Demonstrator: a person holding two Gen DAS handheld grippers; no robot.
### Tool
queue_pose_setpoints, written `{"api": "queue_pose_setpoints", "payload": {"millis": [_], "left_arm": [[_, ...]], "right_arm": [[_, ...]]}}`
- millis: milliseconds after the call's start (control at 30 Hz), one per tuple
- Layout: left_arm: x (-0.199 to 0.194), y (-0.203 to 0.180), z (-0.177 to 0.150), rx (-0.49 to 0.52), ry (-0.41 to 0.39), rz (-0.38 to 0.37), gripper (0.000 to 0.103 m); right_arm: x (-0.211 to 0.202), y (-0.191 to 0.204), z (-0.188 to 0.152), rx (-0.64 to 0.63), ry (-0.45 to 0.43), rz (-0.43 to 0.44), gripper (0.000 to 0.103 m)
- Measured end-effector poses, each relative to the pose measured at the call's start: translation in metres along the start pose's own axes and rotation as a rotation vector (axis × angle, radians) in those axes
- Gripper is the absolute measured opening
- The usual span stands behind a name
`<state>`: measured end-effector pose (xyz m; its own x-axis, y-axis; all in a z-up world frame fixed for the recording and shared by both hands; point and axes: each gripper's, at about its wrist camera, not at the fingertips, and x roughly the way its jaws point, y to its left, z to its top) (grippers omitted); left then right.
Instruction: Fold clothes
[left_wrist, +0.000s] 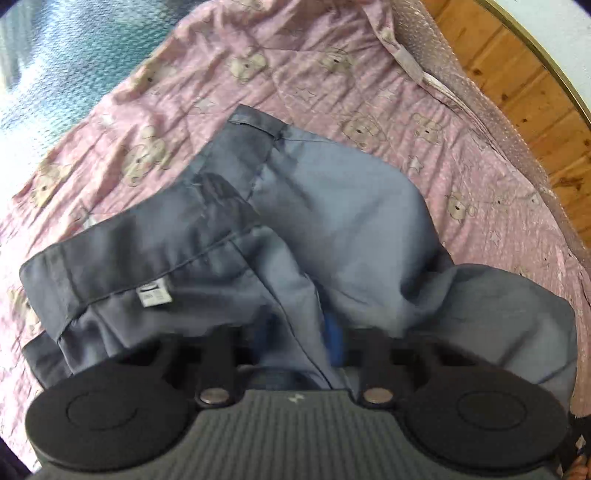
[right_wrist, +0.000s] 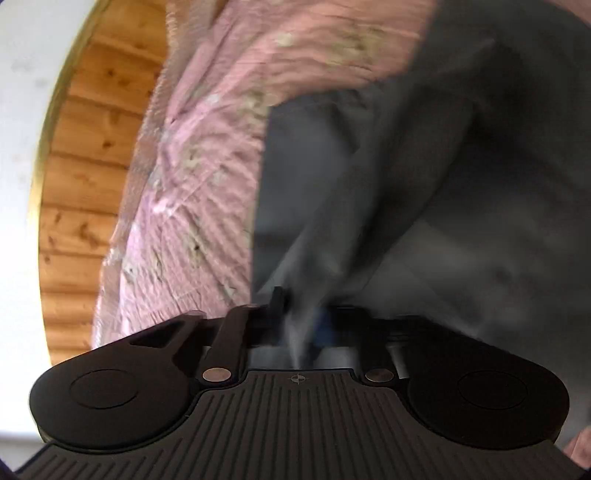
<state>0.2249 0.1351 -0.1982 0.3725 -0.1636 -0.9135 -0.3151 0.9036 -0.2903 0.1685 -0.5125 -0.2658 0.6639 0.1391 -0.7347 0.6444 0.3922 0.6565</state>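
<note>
A grey garment (left_wrist: 332, 229) with a waistband and a white label (left_wrist: 154, 293) lies partly bunched on a pink bedspread. My left gripper (left_wrist: 295, 339) is shut on a fold of the grey cloth, which drapes over its fingers and hides the tips; a blue pad shows through. In the right wrist view the same grey garment (right_wrist: 424, 184) hangs taut and blurred, pinched in my right gripper (right_wrist: 303, 325), which is shut on its edge.
The pink bedspread (left_wrist: 295, 74) with bear prints covers the bed. A teal blanket (left_wrist: 55, 66) lies at the far left. A bubble-wrapped bed edge (left_wrist: 491, 103) borders a wooden plank floor (left_wrist: 535, 92), and the same wooden floor (right_wrist: 85, 166) meets a white wall.
</note>
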Motion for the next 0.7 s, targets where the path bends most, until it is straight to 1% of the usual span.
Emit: {"api": "queue_pose_setpoints", "payload": {"millis": [33,67,100,167,200,233,267,300,333,367,400,433,467,500,533,567,600,700], "left_arm": [[-0.018,0.008,0.0,-0.006,-0.071,-0.068,0.002],[-0.04,0.018,-0.002,-0.017,-0.163,-0.147,0.002],[-0.063,0.028,-0.004,-0.027,-0.254,-0.227,0.002],[-0.108,0.07,-0.022,-0.104,-0.391,-0.322,0.002],[-0.105,0.088,-0.032,-0.151,-0.375,-0.311,0.002],[-0.096,0.106,-0.042,-0.2,-0.335,-0.284,0.003],[-0.086,0.123,-0.053,-0.248,-0.295,-0.258,0.003],[-0.077,0.14,-0.064,-0.296,-0.255,-0.231,0.003],[-0.067,0.157,-0.074,-0.344,-0.215,-0.204,0.006],[-0.058,0.174,-0.085,-0.392,-0.175,-0.177,0.006],[-0.048,0.191,-0.095,-0.439,-0.134,-0.149,0.011],[-0.047,0.197,-0.102,-0.464,-0.128,-0.138,0.017],[-0.048,0.2,-0.108,-0.483,-0.131,-0.131,0.019],[-0.055,0.202,-0.114,-0.482,-0.144,-0.127,0.026],[-0.063,0.202,-0.118,-0.472,-0.161,-0.119,0.04],[-0.069,0.202,-0.12,-0.462,-0.177,-0.11,0.048],[-0.076,0.202,-0.123,-0.452,-0.194,-0.102,0.06],[-0.094,0.195,-0.122,-0.442,-0.237,-0.093,0.064]], "right_arm": [[-0.015,0.012,0.0,-0.05,-0.039,0.042,0.003],[-0.036,0.024,-0.002,-0.101,-0.09,0.108,0.002],[-0.064,0.03,-0.007,-0.154,-0.143,0.171,0.001],[-0.122,0.027,-0.021,-0.26,-0.224,0.232,0.0],[-0.151,0.025,-0.028,-0.313,-0.265,0.262,0.0],[-0.167,0.015,-0.035,-0.343,-0.276,0.25,0.001],[-0.162,-0.009,-0.04,-0.334,-0.226,0.188,0.001],[-0.146,-0.037,-0.044,-0.296,-0.14,0.117,0.002],[-0.131,-0.062,-0.049,-0.24,-0.073,0.051,0.002],[-0.12,-0.084,-0.055,-0.181,-0.035,0.005,0.004],[-0.11,-0.107,-0.061,-0.122,0.002,-0.041,0.008],[-0.105,-0.124,-0.066,-0.065,0.017,-0.065,0.012],[-0.106,-0.137,-0.069,-0.01,0.005,-0.065,0.012],[-0.109,-0.145,-0.072,0.024,-0.007,-0.057,0.014],[-0.113,-0.149,-0.073,0.034,-0.02,-0.043,0.025],[-0.117,-0.152,-0.074,0.045,-0.034,-0.029,0.037],[-0.121,-0.155,-0.072,0.052,-0.048,-0.019,0.054],[-0.129,-0.161,-0.06,0.061,-0.096,-0.009,0.055]]}}
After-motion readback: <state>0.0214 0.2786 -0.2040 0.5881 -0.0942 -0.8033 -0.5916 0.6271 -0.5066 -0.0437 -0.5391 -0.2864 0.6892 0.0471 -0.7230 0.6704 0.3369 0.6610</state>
